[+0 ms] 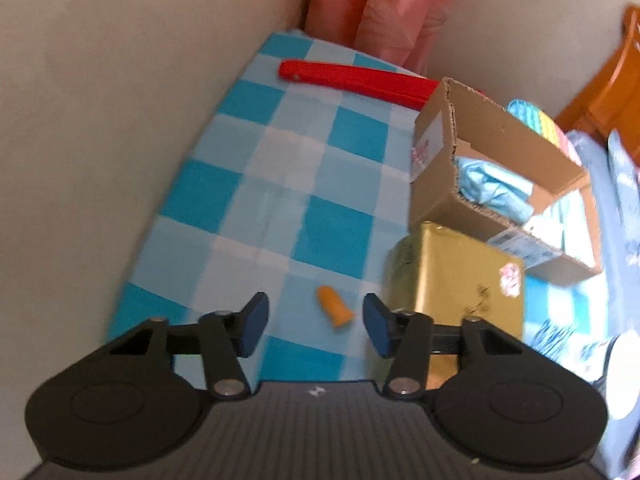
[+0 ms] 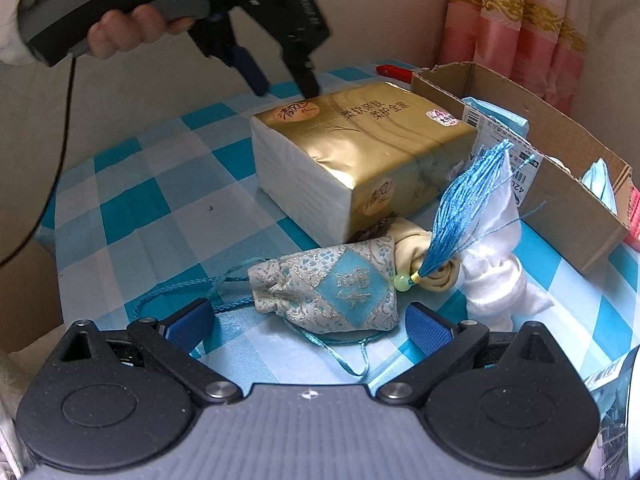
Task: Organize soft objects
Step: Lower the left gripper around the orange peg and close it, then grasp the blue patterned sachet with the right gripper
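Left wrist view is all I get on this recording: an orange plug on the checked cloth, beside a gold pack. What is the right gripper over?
Observer: An embroidered pouch lies between the open fingers of the right gripper, pads clear of it.
Operator: Anything beside the pouch?
Observer: A blue tassel and a white cloth bundle, in front of the gold tissue pack.
Operator: Can you see my gripper from there?
Observer: Yes, the left gripper hangs above the pack's far end, with nothing between its fingers.
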